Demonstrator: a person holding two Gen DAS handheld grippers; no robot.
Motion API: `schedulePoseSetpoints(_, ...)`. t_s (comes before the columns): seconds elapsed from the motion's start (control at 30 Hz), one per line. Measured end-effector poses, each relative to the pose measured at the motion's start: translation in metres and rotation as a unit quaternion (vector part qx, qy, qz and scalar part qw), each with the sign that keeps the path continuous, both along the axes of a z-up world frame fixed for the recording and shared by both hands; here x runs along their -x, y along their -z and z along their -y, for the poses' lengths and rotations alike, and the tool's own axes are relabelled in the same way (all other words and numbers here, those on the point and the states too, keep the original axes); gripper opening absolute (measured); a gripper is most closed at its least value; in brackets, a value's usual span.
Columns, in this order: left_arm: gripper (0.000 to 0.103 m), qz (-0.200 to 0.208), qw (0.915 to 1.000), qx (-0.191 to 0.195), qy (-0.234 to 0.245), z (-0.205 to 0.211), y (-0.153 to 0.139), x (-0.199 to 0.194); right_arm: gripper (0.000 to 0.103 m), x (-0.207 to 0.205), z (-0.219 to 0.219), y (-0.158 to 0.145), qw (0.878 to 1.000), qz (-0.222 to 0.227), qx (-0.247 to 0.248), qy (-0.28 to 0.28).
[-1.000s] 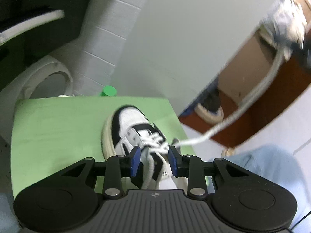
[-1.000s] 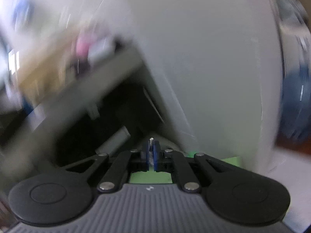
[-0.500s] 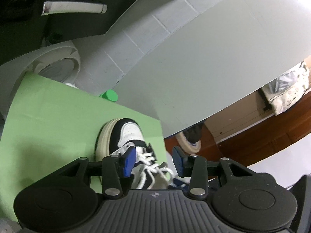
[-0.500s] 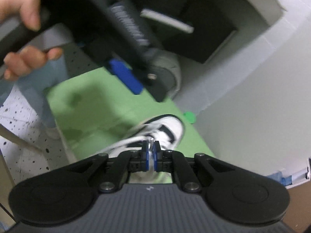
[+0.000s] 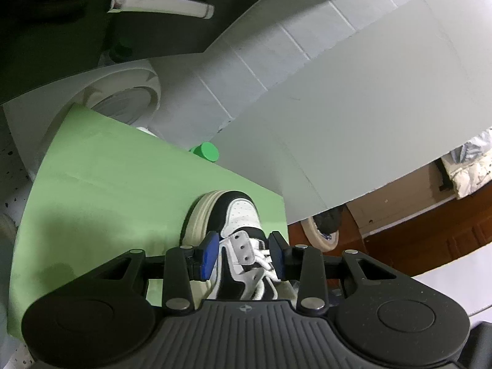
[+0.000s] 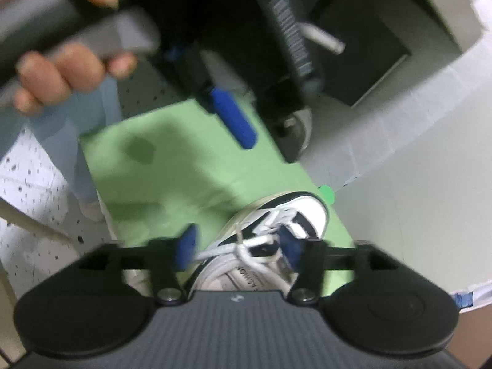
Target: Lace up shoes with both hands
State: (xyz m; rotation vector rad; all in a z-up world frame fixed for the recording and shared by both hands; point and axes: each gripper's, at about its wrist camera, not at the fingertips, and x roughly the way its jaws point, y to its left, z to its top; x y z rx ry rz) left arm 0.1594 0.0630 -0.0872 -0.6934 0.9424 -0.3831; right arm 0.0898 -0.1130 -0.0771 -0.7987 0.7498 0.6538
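Black-and-white shoe (image 5: pixel 229 215) sits on a green mat (image 5: pixel 123 184), toe pointing far, close to the mat's right edge. Left gripper (image 5: pixel 243 255) hangs over the lace area, jaws part open, blue pads either side of the tongue and white laces (image 5: pixel 261 261); jaws have just been closing a little, pads not pressing anything that can be seen. Shoe's heel and near half are hidden under the gripper body in the left view. Right gripper (image 6: pixel 236 247) is over the same shoe (image 6: pixel 289 215) from the near side, jaws wide apart and just opened, laces (image 6: pixel 243 249) lying loose between the pads, no contact visible. Right view is motion-blurred: pads smeared, lace path through the eyelets can't be traced, tongue label unreadable. Lace ends not findable in either view. In the right view the left gripper (image 6: pixel 233 120) shows up top, blurred, only one blue pad clear, with the person's hand (image 6: pixel 61 73) on its grey handle at top left, cut by the frame edge. Small green cap (image 5: pixel 205 151) at the mat's far edge, beside the grey panel (image 5: pixel 353 123). Another shoe (image 5: pixel 323 230) on the right is half hidden behind that panel. White round thing (image 5: pixel 123 104) far left, partly covered by the mat.
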Motion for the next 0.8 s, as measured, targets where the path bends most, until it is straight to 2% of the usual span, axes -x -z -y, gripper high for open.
schedulePoseSetpoints(0.03,0.035,-0.003,1.0000,0.000,-0.001,0.000,0.001,-0.001,0.096,0.004,0.005,-0.006,1.000,0.006,-0.012,0.004)
schedulePoseSetpoints(0.1,0.035,-0.007,1.0000,-0.006,0.002,0.003,0.002,-0.001,0.098,0.009,0.016,-0.016,0.999,0.006,-0.031,0.015)
schedulePoseSetpoints(0.13,0.035,-0.008,0.9999,-0.011,0.005,0.005,0.002,-0.001,0.103,0.011,0.021,-0.020,0.999,0.001,-0.038,0.025)
schedulePoseSetpoints(0.17,0.040,-0.009,0.9997,-0.020,0.009,0.007,0.002,-0.001,0.103,0.013,0.027,-0.023,0.998,-0.005,-0.045,0.037)
schedulePoseSetpoints(0.3,0.050,0.010,0.9965,-0.079,0.025,0.019,-0.002,0.002,0.103,0.019,0.046,-0.034,0.993,-0.033,-0.080,0.077)
schedulePoseSetpoints(0.37,0.060,0.036,0.9913,-0.123,0.030,0.025,-0.009,0.006,0.103,0.020,0.051,-0.038,0.990,-0.032,-0.092,0.098)
schedulePoseSetpoints(0.43,0.064,0.066,0.9829,-0.170,0.023,0.030,-0.016,0.011,0.103,0.018,0.056,-0.045,0.986,-0.022,-0.106,0.125)
schedulePoseSetpoints(0.47,0.070,0.084,0.9755,-0.203,0.014,0.034,-0.020,0.014,0.103,0.017,0.059,-0.047,0.983,-0.016,-0.114,0.143)
schedulePoseSetpoints(0.53,0.078,0.115,0.9576,-0.264,0.009,0.043,-0.026,0.020,0.103,0.015,0.062,-0.048,0.979,-0.009,-0.112,0.171)
schedulePoseSetpoints(0.57,0.078,0.130,0.9470,-0.293,0.007,0.047,-0.029,0.023,0.103,0.015,0.064,-0.048,0.978,-0.012,-0.109,0.180)
schedulePoseSetpoints(0.63,0.080,0.151,0.9326,-0.327,0.022,0.054,-0.030,0.029,0.103,0.013,0.070,-0.048,0.974,-0.027,-0.117,0.193)
schedulePoseSetpoints(0.8,0.083,0.147,0.9197,-0.362,0.041,0.065,-0.027,0.033,0.103,0.006,0.083,-0.046,0.962,-0.043,-0.136,0.233)
